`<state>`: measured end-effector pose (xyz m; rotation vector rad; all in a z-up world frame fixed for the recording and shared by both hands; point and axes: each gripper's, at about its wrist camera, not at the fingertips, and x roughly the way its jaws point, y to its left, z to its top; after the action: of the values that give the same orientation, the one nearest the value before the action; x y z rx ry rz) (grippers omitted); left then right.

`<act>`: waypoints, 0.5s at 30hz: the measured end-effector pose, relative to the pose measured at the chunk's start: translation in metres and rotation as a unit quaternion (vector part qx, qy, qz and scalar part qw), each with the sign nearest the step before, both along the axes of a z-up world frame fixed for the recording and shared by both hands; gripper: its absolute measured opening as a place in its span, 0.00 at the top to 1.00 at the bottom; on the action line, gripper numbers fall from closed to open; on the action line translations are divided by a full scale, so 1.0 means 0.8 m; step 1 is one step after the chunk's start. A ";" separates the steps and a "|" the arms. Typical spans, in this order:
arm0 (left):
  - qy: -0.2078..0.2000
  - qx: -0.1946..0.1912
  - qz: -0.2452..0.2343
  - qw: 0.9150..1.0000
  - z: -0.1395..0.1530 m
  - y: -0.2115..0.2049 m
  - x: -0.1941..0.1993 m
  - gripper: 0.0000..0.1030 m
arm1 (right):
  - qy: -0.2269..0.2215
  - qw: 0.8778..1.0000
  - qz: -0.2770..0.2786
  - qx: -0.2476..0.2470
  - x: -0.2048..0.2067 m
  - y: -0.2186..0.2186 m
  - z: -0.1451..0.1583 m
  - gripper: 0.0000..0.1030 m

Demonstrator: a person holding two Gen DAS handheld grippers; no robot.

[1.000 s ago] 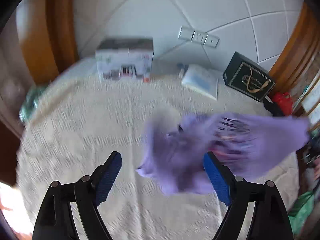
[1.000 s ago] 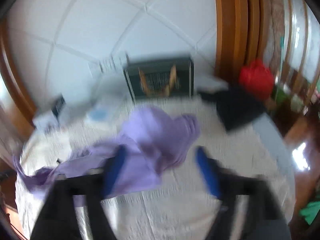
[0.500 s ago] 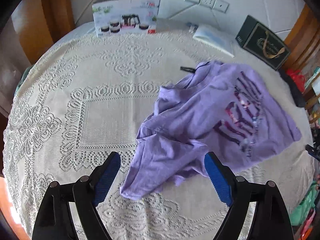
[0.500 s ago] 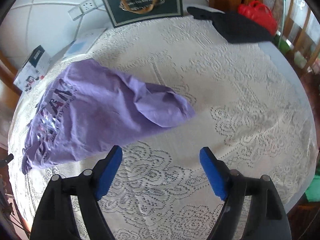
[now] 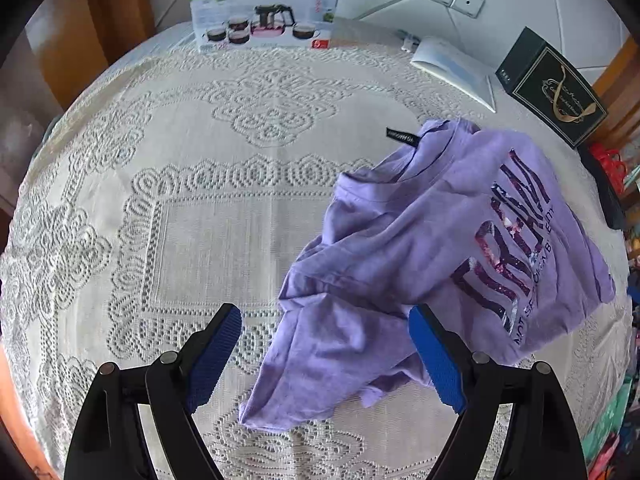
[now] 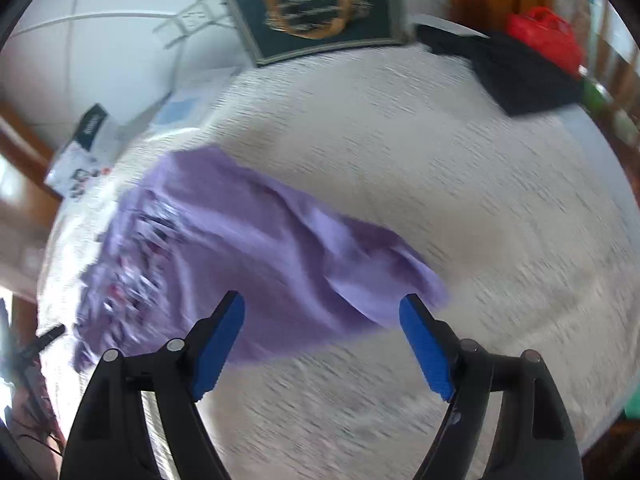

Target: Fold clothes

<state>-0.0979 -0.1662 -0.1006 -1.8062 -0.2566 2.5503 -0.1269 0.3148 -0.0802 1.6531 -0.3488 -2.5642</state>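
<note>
A crumpled purple T-shirt [image 5: 432,256] with a dark printed word lies on the lace tablecloth [image 5: 208,232], right of centre in the left wrist view. Its black neck label points to the back. My left gripper [image 5: 326,354] is open and empty, with the shirt's near hem between its blue pads. The right wrist view is motion-blurred. There the shirt [image 6: 248,256] lies left of centre. My right gripper [image 6: 322,338] is open and empty above the shirt's near edge.
At the table's back stand a tea-set box [image 5: 264,4], a white flat pack [image 5: 452,68] and a dark green gift box [image 5: 552,88]. A black cloth [image 6: 516,72] and a red bag [image 6: 548,36] lie at the far right edge.
The shirt dropped from the air onto the table and now lies still. The left gripper moved slightly closer to it. The right gripper is moving toward the shirt, blurring its view.
</note>
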 end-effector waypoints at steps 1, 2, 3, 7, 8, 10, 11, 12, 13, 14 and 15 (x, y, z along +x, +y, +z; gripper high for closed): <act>0.000 0.001 0.004 1.000 -0.001 -0.002 0.000 0.16 | 0.002 1.000 0.010 -0.003 -0.015 -0.011 0.002 0.22; 0.000 0.003 0.008 1.000 -0.003 -0.004 -0.002 0.16 | 0.004 1.000 0.020 -0.006 -0.030 -0.023 0.004 0.22; 0.000 0.004 0.012 1.000 -0.004 -0.006 -0.003 0.16 | 0.006 0.999 0.032 -0.004 -0.048 -0.036 0.006 0.22; -0.008 0.010 0.023 1.000 -0.016 -0.010 -0.018 0.16 | 0.004 0.996 0.083 0.025 -0.115 -0.095 0.002 0.22; -0.011 0.011 0.025 1.000 -0.020 -0.009 -0.023 0.16 | 0.005 0.995 0.096 0.032 -0.131 -0.110 0.000 0.21; -0.021 0.008 0.026 0.999 -0.032 -0.009 -0.031 0.16 | 0.006 0.992 0.118 0.042 -0.160 -0.134 -0.006 0.20; -0.027 0.007 0.027 0.999 -0.037 -0.009 -0.033 0.16 | 0.005 0.991 0.129 0.045 -0.175 -0.144 -0.010 0.19; -0.033 0.005 0.028 0.999 -0.043 -0.009 -0.036 0.16 | 0.004 0.989 0.139 0.047 -0.190 -0.156 -0.015 0.18; -0.040 0.004 0.028 0.999 -0.049 -0.008 -0.039 0.16 | 0.002 0.988 0.150 0.049 -0.204 -0.167 -0.021 0.17; -0.042 0.003 0.031 0.999 -0.051 -0.008 -0.039 0.16 | 0.000 0.985 0.161 0.055 -0.217 -0.179 -0.028 0.16; -0.043 0.003 0.034 0.998 -0.051 -0.008 -0.038 0.16 | -0.003 0.983 0.173 0.064 -0.229 -0.191 -0.036 0.15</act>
<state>-0.1282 -0.1724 -0.1416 -1.9420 -0.3311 2.5153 -0.3099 0.1620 -0.1090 1.5935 0.1007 -2.3630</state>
